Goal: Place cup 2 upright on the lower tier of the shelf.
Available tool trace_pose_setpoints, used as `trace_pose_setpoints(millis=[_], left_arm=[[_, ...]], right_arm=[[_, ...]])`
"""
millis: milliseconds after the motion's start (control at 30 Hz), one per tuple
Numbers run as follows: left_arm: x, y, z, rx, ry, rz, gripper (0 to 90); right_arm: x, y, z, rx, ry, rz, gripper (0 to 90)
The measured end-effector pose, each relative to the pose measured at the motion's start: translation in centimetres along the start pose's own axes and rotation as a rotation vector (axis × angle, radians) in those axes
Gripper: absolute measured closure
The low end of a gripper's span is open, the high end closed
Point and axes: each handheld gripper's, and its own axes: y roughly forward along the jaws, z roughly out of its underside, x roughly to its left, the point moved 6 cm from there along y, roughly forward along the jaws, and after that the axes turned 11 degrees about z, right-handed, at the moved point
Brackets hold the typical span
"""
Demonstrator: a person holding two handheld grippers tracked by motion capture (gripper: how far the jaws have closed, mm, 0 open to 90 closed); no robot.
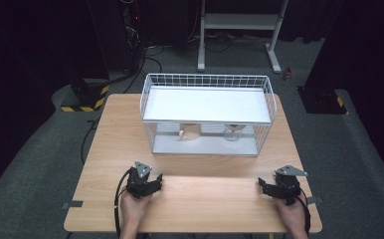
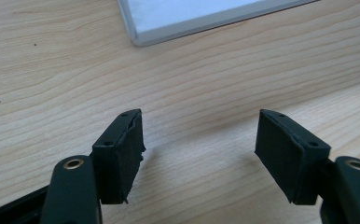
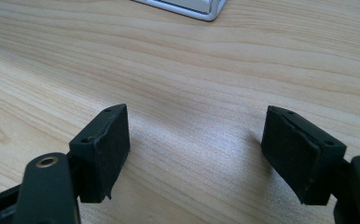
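Note:
A white wire rack (image 1: 207,79) with two shelves stands at the back middle of the wooden table (image 1: 200,199). On its lower shelf sit a tan cup (image 1: 190,132) and a clear glass (image 1: 233,132). My left gripper (image 1: 152,180) rests near the front left of the table, open, with bare wood between its jaws (image 2: 199,135). My right gripper (image 1: 264,186) rests at the front right, also open over bare wood (image 3: 197,140). The corner of the rack's base (image 2: 143,39) lies ahead of the left gripper, and another corner of the base (image 3: 211,14) lies ahead of the right one.
Bare tabletop stretches between the two grippers and the rack. Beyond the table stand a metal frame (image 1: 240,25) on the grey floor, cables (image 1: 140,55), and yellow-black striped blocks (image 1: 83,102).

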Motion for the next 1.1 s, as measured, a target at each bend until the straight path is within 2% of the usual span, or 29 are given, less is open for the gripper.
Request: trace_pose_setpoints(millis=[300, 467, 667, 833, 1100], left_arm=[[0.9, 0.5, 0.1, -0.019, -0.043, -0.056, 32.7], [1.0, 0.7, 0.0, -0.03, -0.062, -0.052, 32.8], [1.2, 0.6, 0.1, -0.019, -0.064, -0.066, 31.9], [1.4, 0.7, 0.1, -0.014, -0.096, -0.039, 29.4], [1.3, 0.7, 0.1, -0.013, -0.095, -0.041, 28.4]], right_arm=[[0.0, 0.0, 0.0, 0.0, 0.0, 0.0, 23.5], [0.0, 0.0, 0.0, 0.0, 0.0, 0.0, 23.5], [0.0, 0.0, 0.0, 0.0, -0.001, 0.0, 23.5], [0.0, 0.0, 0.0, 0.0, -0.001, 0.0, 23.5], [0.0, 0.0, 0.0, 0.0, 0.0, 0.0, 23.4]])
